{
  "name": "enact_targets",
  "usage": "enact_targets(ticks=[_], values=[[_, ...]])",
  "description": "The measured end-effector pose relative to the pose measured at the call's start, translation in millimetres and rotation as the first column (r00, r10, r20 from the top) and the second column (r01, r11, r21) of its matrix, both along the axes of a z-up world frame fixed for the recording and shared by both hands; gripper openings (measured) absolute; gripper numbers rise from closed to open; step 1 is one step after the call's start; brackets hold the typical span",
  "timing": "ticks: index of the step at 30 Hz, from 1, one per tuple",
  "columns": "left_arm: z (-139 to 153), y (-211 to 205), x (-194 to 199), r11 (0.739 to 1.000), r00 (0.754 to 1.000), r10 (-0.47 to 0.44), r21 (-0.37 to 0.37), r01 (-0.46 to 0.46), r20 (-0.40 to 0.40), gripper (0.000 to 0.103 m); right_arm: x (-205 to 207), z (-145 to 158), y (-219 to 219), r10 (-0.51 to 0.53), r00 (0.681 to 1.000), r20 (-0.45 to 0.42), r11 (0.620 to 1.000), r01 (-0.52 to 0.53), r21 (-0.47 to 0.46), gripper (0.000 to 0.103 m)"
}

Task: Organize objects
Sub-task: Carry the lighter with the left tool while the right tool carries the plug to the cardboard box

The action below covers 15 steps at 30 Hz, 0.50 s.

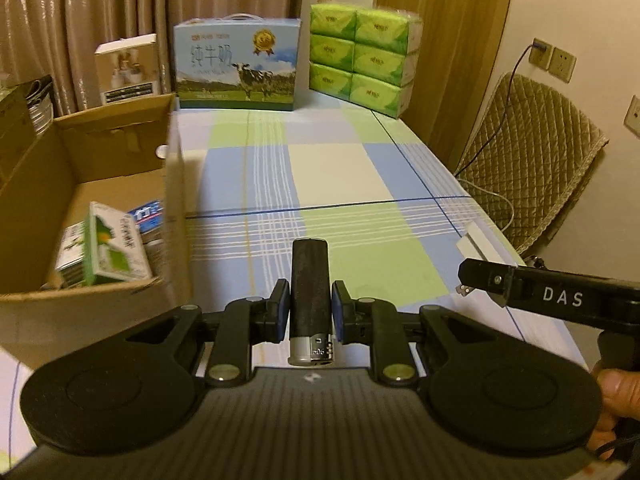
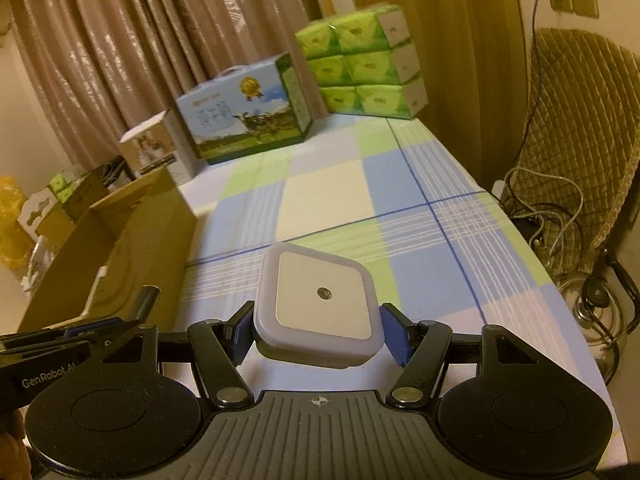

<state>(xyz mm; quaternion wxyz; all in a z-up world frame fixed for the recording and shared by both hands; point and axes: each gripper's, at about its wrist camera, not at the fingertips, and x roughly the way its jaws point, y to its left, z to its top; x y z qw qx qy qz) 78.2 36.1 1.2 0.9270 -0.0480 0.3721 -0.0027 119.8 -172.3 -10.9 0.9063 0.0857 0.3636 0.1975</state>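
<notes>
Two cartons (image 1: 106,246) inside cardboard box (image 1: 120,148); left gripper (image 1: 310,312) clamps lighter (image 1: 309,288); right gripper (image 2: 318,334) clamps nightlight (image 2: 318,300).

A table (image 1: 340,176) under a blue, green and white checked cloth carries an open cardboard box (image 1: 120,136) along its left edge, with a milk carton case (image 1: 237,65) and stacked green tissue packs (image 1: 362,56) at its far edge.

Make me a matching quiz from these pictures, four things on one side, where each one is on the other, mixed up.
Things:
1. lighter
2. night light
3. green carton
4. tissue packs

Places:
A. inside the cardboard box
B. held in the left tool
C. far end of the table
D. held in the right tool

Pairs: 1-B, 2-D, 3-A, 4-C
</notes>
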Motion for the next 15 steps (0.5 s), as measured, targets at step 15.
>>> enact_targets(ticks=[15], values=[[34, 22, -63, 0.998, 0.996, 0.063, 0.007, -0.063, 0.058, 0.018, -45, 33, 26, 0.079, 0.994, 0.071, 0.997, -0.081, 0.015, 0.062]])
